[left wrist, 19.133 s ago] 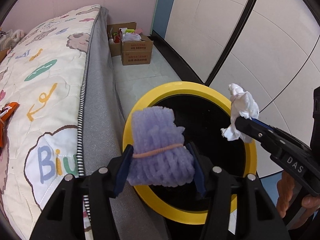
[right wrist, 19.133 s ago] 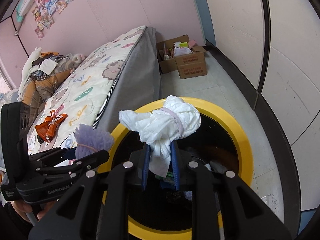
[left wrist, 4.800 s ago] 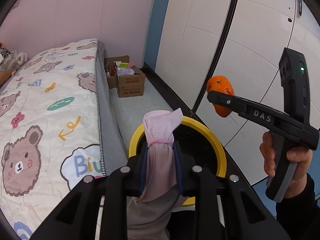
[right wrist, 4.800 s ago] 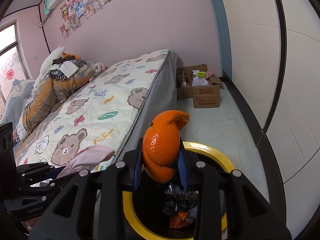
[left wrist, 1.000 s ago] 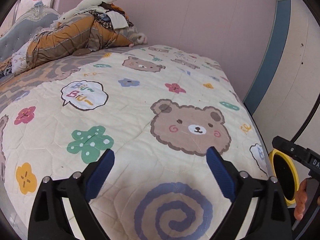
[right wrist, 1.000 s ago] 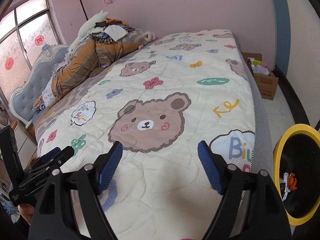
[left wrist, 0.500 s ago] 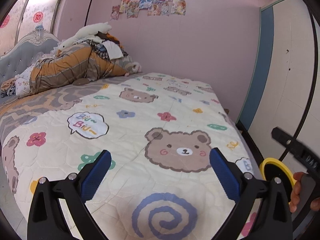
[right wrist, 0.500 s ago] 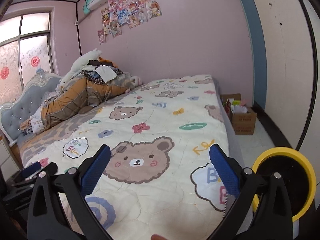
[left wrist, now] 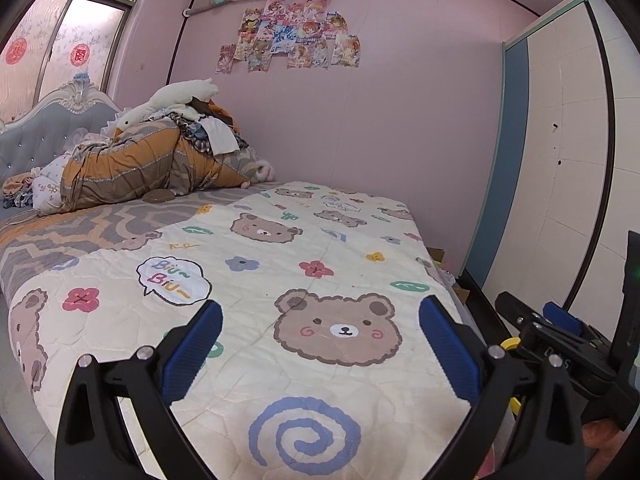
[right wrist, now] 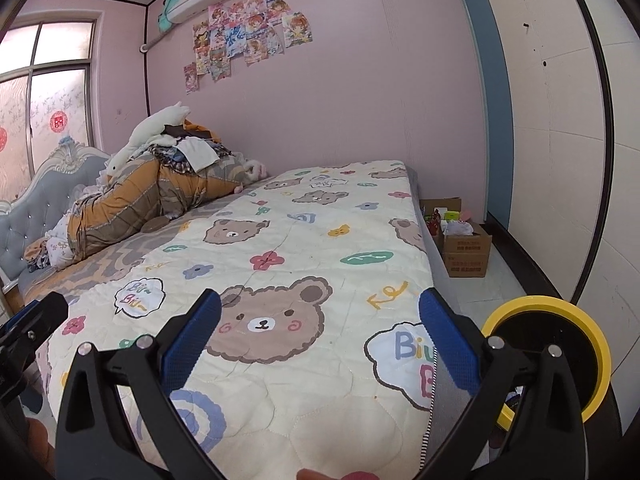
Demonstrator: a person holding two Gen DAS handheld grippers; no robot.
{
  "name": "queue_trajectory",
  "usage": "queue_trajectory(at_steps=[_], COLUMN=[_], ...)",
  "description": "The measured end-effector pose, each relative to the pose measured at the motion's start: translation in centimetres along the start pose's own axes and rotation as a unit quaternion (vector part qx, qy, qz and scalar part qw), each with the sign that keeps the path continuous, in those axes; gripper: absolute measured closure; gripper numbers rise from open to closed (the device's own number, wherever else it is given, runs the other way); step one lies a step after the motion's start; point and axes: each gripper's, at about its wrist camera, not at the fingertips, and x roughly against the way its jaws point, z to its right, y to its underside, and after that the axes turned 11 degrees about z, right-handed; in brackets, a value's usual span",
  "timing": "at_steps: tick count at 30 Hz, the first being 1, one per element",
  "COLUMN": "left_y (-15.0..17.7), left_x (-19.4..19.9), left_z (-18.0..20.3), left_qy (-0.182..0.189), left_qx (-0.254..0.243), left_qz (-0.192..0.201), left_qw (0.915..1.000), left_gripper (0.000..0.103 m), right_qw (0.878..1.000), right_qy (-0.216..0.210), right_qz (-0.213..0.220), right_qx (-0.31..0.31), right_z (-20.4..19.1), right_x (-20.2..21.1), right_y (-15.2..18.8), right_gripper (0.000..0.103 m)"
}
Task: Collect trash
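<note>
Above the bed (left wrist: 280,264), both units are held level, pointing toward the pink wall and headboard. Left hand-held gripper (left wrist: 320,344): fingers spread wide, nothing between the blue pads (left wrist: 192,350), hovering over the bear-print quilt (left wrist: 336,328). Right hand-held gripper (right wrist: 318,342): same pose, fingers spread wide and empty, over the bed's edge nearest the floor. In the left wrist view the right unit shows beside the bed's right edge, with part of a hand gripping its handle. Yellow-rimmed trash bin (right wrist: 560,344) stands on the floor just beside the bed; some trash is visible inside, low down. Cardboard box (right wrist: 466,250) sits on the floor further along the bed's side.
</note>
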Motion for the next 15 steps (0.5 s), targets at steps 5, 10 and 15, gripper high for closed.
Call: queue_trajectory(at_steps=[5, 10, 15], left_y=[0.01, 0.03, -0.07], left_x=[0.37, 0.38, 0.39], left_z=[0.29, 0.40, 0.41], left_qy=[0.004, 0.007, 0.006], left_qx=[0.001, 0.002, 0.003], left_qz=[0.003, 0.001, 0.004], left_qw=[1.0000, 1.0000, 1.0000], left_gripper=[0.008, 0.008, 0.008], right_qw=[1.000, 1.000, 1.000], right_qy=[0.000, 0.000, 0.002], right_qz=[0.012, 0.008, 0.001], right_qx=[0.000, -0.006, -0.007], right_z=[-0.01, 0.13, 0.11], right_x=[0.50, 0.55, 0.13], right_y=[0.05, 0.24, 0.46], right_gripper=[0.008, 0.008, 0.008])
